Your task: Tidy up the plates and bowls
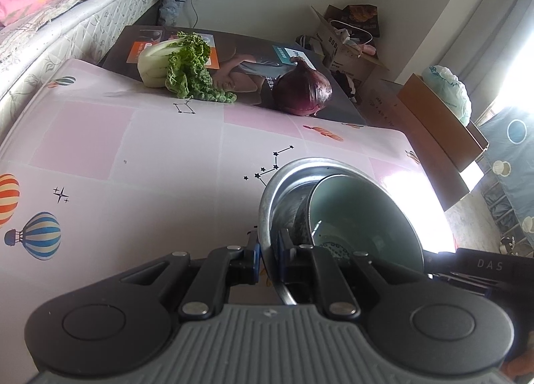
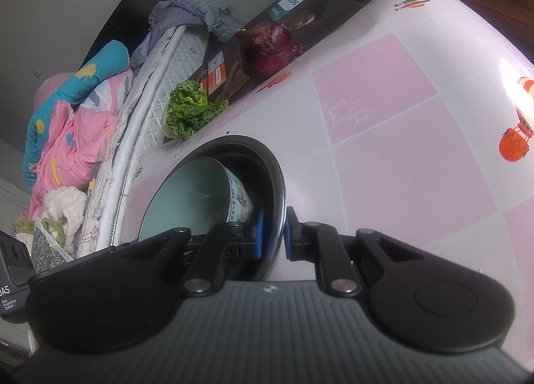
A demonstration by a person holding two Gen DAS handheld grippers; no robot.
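Observation:
A steel bowl (image 1: 283, 190) holds a pale green ceramic bowl (image 1: 363, 214) tilted inside it. My left gripper (image 1: 268, 252) is shut on the steel bowl's rim, one finger inside and one outside. My right gripper (image 2: 273, 235) is shut on the opposite rim of the same steel bowl (image 2: 267, 163), with the green bowl (image 2: 187, 197) leaning inside. The bowls are over the pink patterned table (image 1: 133, 157); whether they touch it I cannot tell.
A cabbage (image 1: 180, 63) and a red onion (image 1: 305, 90) lie on a dark printed box (image 1: 247, 47) at the table's far edge. A bed (image 1: 66, 17) runs along the left. Cardboard boxes (image 1: 353, 47) stand beyond the table's right side.

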